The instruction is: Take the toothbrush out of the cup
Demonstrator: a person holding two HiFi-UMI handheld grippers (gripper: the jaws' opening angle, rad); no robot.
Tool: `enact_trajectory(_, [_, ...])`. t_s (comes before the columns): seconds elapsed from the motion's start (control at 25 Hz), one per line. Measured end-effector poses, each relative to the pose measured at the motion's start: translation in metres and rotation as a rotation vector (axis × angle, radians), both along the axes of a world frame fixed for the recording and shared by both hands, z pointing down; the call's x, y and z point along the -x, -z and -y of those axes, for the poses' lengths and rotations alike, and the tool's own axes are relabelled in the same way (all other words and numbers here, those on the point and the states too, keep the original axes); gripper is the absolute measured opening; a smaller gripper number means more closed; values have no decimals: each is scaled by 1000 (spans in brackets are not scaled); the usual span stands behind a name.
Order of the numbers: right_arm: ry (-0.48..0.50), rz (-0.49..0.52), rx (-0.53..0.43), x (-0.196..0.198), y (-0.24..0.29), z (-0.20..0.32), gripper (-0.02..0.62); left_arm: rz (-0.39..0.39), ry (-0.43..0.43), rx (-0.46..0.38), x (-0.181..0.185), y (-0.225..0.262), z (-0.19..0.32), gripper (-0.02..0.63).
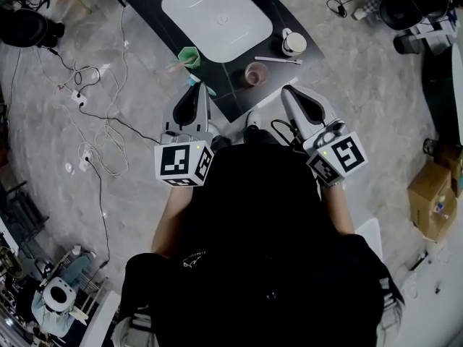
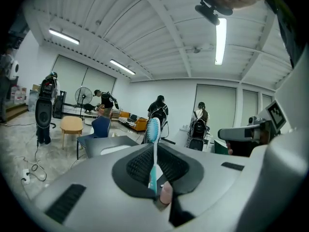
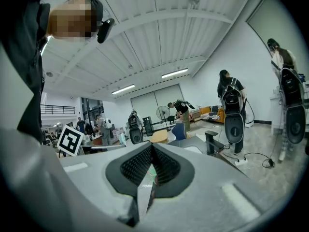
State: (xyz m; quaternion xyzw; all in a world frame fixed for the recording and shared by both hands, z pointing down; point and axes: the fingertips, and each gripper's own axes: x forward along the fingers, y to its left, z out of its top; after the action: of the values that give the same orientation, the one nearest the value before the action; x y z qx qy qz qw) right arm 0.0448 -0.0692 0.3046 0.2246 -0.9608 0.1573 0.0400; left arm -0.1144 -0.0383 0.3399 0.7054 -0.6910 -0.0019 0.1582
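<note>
In the left gripper view a teal toothbrush (image 2: 153, 129) with white bristles stands upright between the jaws, and my left gripper (image 2: 154, 151) is shut on its handle. From the head view this gripper (image 1: 197, 87) hovers at the near edge of the dark table, just in front of the green cup (image 1: 189, 56), which has a pale stick leaning out of it. My right gripper (image 1: 288, 90) is beside it on the right, near the pink cup (image 1: 255, 73). Its jaws (image 3: 150, 146) meet at the tips with nothing held.
On the dark table (image 1: 155, 6) lie a white basin (image 1: 215, 17), a white mug (image 1: 293, 43) and a loose toothbrush (image 1: 278, 60). Cables and a power strip (image 1: 78, 98) trail over the floor at left. A cardboard box (image 1: 434, 197) sits at right.
</note>
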Motion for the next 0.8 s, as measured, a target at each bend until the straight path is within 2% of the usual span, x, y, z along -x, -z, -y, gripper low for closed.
enact_trajectory(0.2, [36,11,7,18,-1,-7,6,-4,29,10,12,-3,-14,25])
enact_trajectory(0.48, [56,50,22,32,3,-9,6,-16,25,44,19,-17,-16,25])
enact_trajectory(0.64, [35,-10,26,25,-8,-5,6,-37,0,75,14,-30,-10,25])
enact_trajectory(0.8, [11,-22,35,18,-12,-1,6,-77,-36,122,4,-50,-1,25])
